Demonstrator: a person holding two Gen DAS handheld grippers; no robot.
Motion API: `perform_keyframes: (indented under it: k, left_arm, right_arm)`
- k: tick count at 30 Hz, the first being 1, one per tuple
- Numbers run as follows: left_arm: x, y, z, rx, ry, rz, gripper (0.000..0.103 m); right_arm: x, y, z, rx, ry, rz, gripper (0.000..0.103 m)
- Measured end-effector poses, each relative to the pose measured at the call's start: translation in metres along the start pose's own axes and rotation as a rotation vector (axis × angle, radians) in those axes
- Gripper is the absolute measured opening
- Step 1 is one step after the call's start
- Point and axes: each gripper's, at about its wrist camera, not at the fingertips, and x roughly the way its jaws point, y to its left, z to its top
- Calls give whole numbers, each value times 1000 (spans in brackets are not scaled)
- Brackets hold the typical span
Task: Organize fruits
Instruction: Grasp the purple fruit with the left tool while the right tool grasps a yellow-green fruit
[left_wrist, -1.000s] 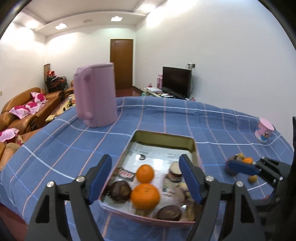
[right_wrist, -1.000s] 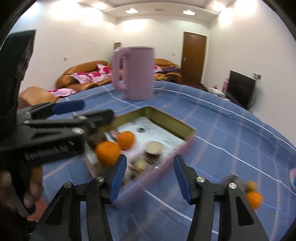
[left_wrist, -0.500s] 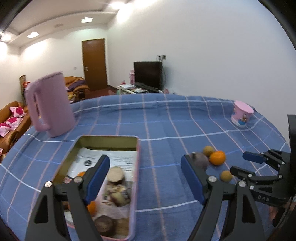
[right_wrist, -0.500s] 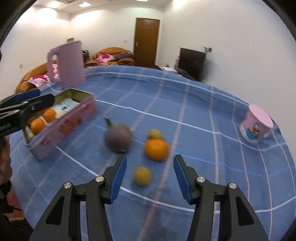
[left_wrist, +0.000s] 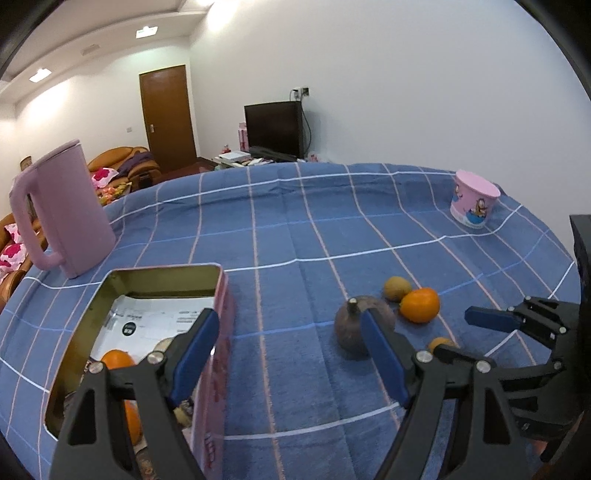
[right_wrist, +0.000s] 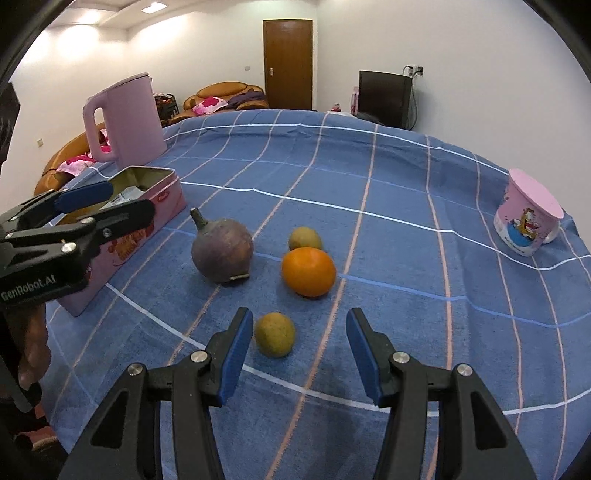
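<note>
On the blue checked cloth lie a purple-brown round fruit with a stem (right_wrist: 222, 254), an orange (right_wrist: 308, 272), and two small yellow-green fruits (right_wrist: 305, 239) (right_wrist: 275, 334). My right gripper (right_wrist: 299, 350) is open and empty, its fingers on either side of the nearer small fruit, not touching it. A pink tin box (left_wrist: 162, 280) at the left holds oranges (left_wrist: 117, 360) and other items. My left gripper (left_wrist: 288, 354) is open and empty, between the box and the purple fruit (left_wrist: 351, 334). It also shows in the right wrist view (right_wrist: 103, 201).
A tall pink kettle (left_wrist: 62, 210) stands behind the box. A pink cartoon cup (right_wrist: 528, 218) stands at the far right near the table edge. A sofa, a door and a TV are beyond the table.
Both grippers have swung right, away from the tin box toward the loose fruits. The right gripper has come closer, with the nearer small fruit now between its fingers.
</note>
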Motion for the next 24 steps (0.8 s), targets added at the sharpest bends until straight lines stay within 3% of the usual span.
perform_keyframes:
  k: [3,5,11,16,18,24]
  left_arm:
    - [5,-2,-1,8,14,0,82]
    - [7,-3,-1,7,24,-3,82]
    - [8,-5,-1,20,27,-8,82]
    - [11,-13,0,40,34,-16,82]
    - [13,-17,2,42,41,-28,82]
    - [25,-32,9,51,77,-90,82]
  right_arm:
    - [8,4,2,-5,18,14,53]
    - [13,6,1,-8,37,27,42]
    - [18,8,2,5,41,67,27]
    - [6,-3,2,57,-21,39,27]
    - [1,-6,5,55,-52,-19,27]
    - [-1,-17,12,97,-71,-78,27]
